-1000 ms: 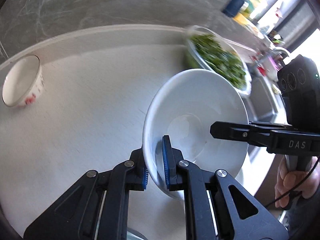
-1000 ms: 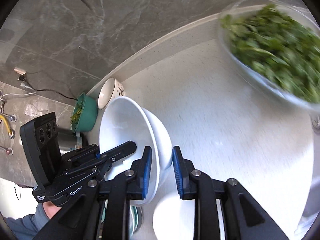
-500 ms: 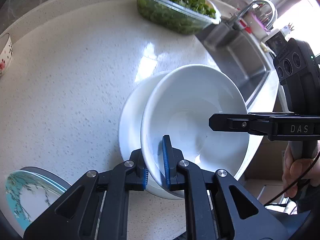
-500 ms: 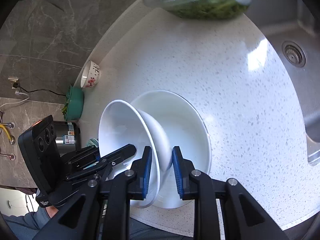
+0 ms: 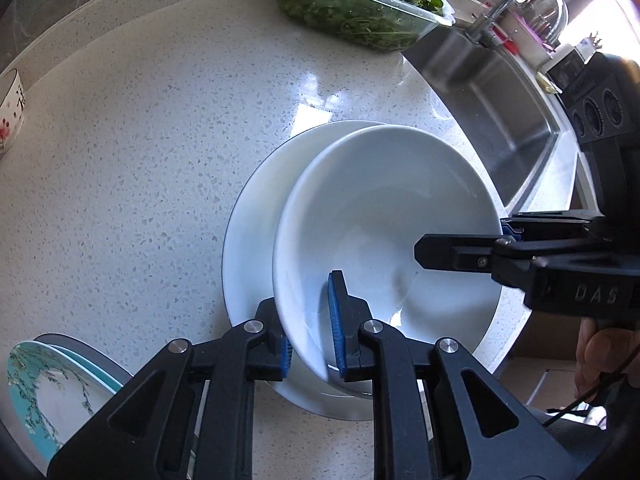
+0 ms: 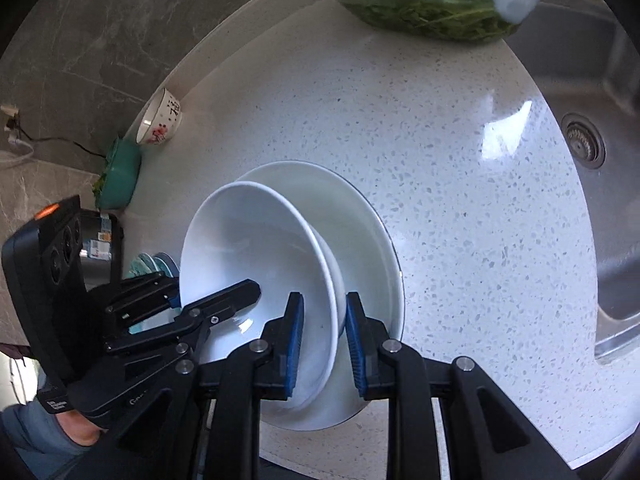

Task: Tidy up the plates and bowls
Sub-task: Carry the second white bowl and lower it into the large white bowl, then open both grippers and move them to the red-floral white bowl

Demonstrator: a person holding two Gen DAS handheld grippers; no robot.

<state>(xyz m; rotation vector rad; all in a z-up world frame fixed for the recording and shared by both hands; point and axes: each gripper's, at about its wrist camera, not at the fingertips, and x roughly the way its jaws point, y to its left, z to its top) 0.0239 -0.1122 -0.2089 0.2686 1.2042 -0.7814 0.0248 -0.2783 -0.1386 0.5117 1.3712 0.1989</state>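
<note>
A white bowl [image 5: 380,220] sits tilted inside a wider white dish [image 5: 252,220] on the speckled counter. My left gripper [image 5: 310,336] has the bowl's near rim between its blue pads; its jaws are opening slightly and the pads still touch the wall. In the right wrist view my right gripper [image 6: 322,320] is shut on the opposite rim of the same bowl [image 6: 248,248], one pad inside and one outside, above the dish [image 6: 360,232]. Each gripper also shows in the other's view, held by a hand.
A clear container of greens [image 5: 360,4] stands at the back beside a steel sink [image 5: 500,112] with a faucet. A small flowered bowl [image 5: 10,112] sits far left, a green bowl [image 6: 120,176] behind it. Teal patterned plates [image 5: 44,392] lie at the near left.
Both grippers carried the white bowl toward the counter's front edge and down into the wide white dish. The left pads now stand a little further apart.
</note>
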